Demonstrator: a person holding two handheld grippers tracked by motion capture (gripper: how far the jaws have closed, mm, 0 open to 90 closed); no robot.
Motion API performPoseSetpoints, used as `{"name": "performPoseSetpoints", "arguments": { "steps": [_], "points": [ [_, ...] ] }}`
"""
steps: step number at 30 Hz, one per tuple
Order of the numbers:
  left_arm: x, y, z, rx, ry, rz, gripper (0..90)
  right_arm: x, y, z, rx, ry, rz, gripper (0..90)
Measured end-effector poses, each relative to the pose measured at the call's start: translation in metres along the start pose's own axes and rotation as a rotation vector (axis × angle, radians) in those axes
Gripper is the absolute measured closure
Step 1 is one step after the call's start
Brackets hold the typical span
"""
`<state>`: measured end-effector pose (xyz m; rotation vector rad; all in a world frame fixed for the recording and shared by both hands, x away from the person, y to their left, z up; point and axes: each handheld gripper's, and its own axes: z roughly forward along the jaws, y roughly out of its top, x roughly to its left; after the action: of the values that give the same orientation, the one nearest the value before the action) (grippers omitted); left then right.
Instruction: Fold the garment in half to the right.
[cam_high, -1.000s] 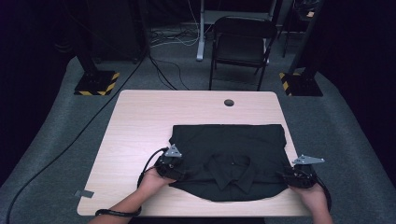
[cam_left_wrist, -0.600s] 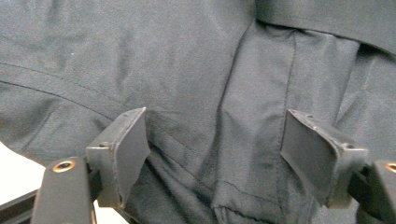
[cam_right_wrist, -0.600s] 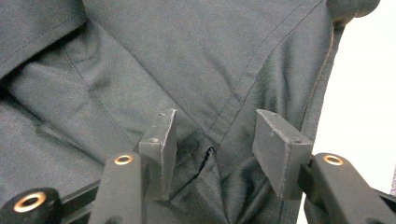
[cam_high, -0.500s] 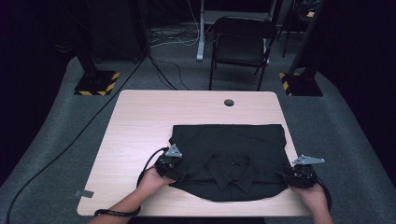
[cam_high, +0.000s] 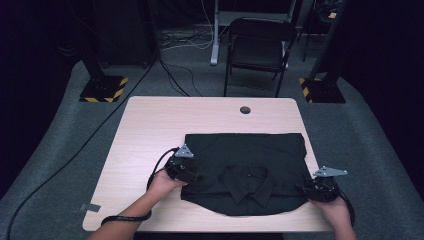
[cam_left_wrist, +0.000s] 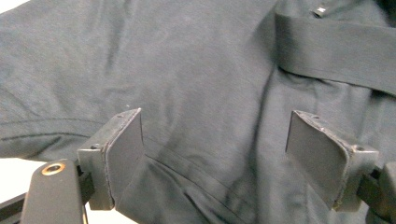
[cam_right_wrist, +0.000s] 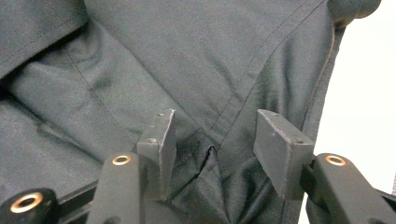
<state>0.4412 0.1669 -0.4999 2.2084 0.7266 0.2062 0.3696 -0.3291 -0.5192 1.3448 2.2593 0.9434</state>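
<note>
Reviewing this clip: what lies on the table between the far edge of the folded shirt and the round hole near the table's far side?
Nothing: the high view shows bare tabletop between the black shirt and the hole.

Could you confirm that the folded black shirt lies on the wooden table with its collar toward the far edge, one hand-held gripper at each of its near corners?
Not quite: the high view shows the black shirt with its collar toward the near edge of the wooden table. The rest holds: the left hand-held gripper and right hand-held gripper sit at its near corners.
</note>
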Motion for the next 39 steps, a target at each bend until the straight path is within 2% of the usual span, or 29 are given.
{"name": "performPoseSetpoints", "arguments": {
  "steps": [12, 24, 26, 39],
  "points": [
    [0.02, 0.008, 0.006, -0.024, 0.036, -0.052, 17.4, 0.001, 0.001, 0.0, 0.01, -0.003, -0.001, 47.0],
    [0.034, 0.021, 0.013, -0.029, 0.067, -0.076, 17.7, 0.002, 0.001, 0.0, 0.007, -0.008, 0.002, 46.8],
    [0.038, 0.023, 0.014, -0.035, 0.069, -0.092, 17.8, 0.002, 0.001, 0.0, 0.005, -0.009, 0.002, 46.7],
    [0.05, 0.035, 0.019, -0.027, 0.109, -0.102, 18.4, 0.002, 0.0, 0.0, 0.002, -0.011, 0.004, 46.3]
  ]
}}
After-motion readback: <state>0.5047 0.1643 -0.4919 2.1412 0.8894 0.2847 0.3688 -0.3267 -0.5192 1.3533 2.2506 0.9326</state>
